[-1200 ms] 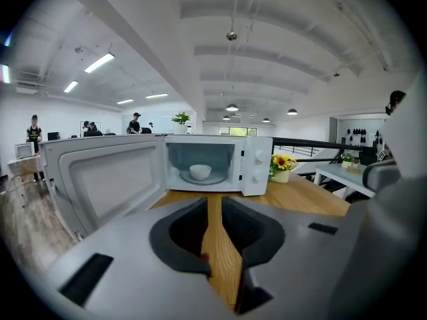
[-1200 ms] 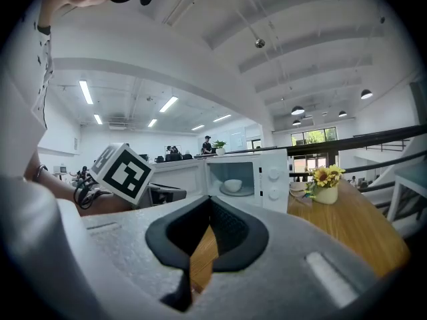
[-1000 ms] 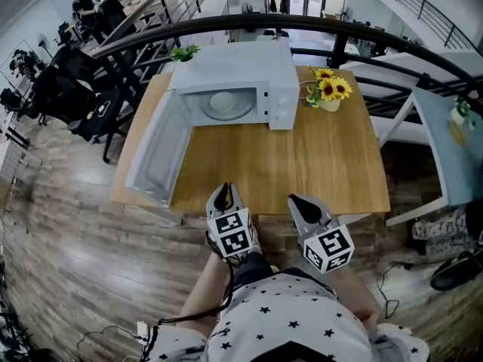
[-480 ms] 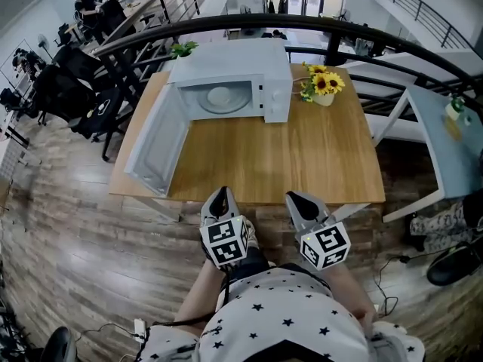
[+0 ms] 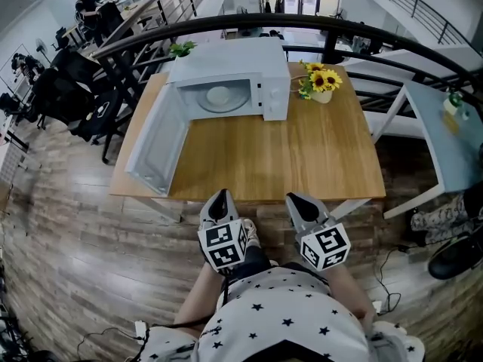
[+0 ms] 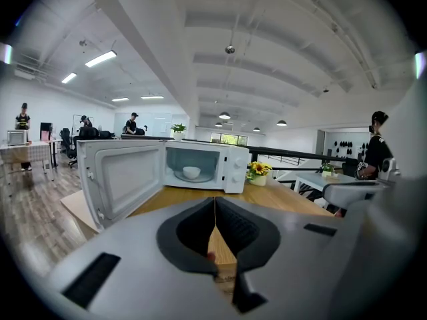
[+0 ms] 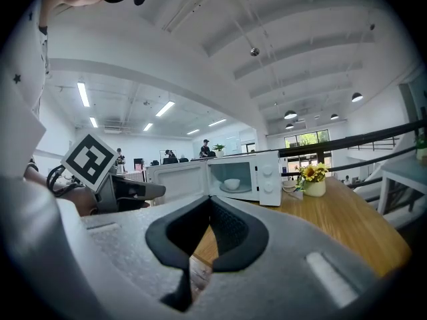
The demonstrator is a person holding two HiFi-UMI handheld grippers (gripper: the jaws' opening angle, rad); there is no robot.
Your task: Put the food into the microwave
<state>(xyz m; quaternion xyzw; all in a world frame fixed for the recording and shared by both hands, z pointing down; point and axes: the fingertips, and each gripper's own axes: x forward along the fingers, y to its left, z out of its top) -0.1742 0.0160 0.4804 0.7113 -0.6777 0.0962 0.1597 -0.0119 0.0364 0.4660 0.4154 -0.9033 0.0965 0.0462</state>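
Left tool (image 5: 220,196): clenched on nothing; in the left gripper view its jaws meet along a closed seam with only wood grain visible below them.
Right tool (image 5: 296,200): likewise clenched and bare, the pads touching at the top in the right gripper view.
Tool position: both sit side by side, close to the person's body and just off the near edge of the tabletop (image 5: 302,157), pointing toward the microwave (image 5: 230,57).
What changed: a second ago the tips of both tools overlapped the tabletop's near edge; now they lie clear of it over the wooden floor, and the whole tabletop sits a little further off in the head view. The person appears to have drawn back.
Task's thing: a white bowl (image 5: 218,95) rests on the turntable plate inside the microwave, well apart from both tools. Whether it holds food is too small to tell.
Door (image 5: 155,145): swung fully open to the left, out over the tabletop's edge.
Bystander item: a vase of sunflowers (image 5: 321,86) stands just right of the microwave, untouched.
Meaning for the task: with the bowl inside and both tools empty and backed away, the placing looks done; only the open door seems left.
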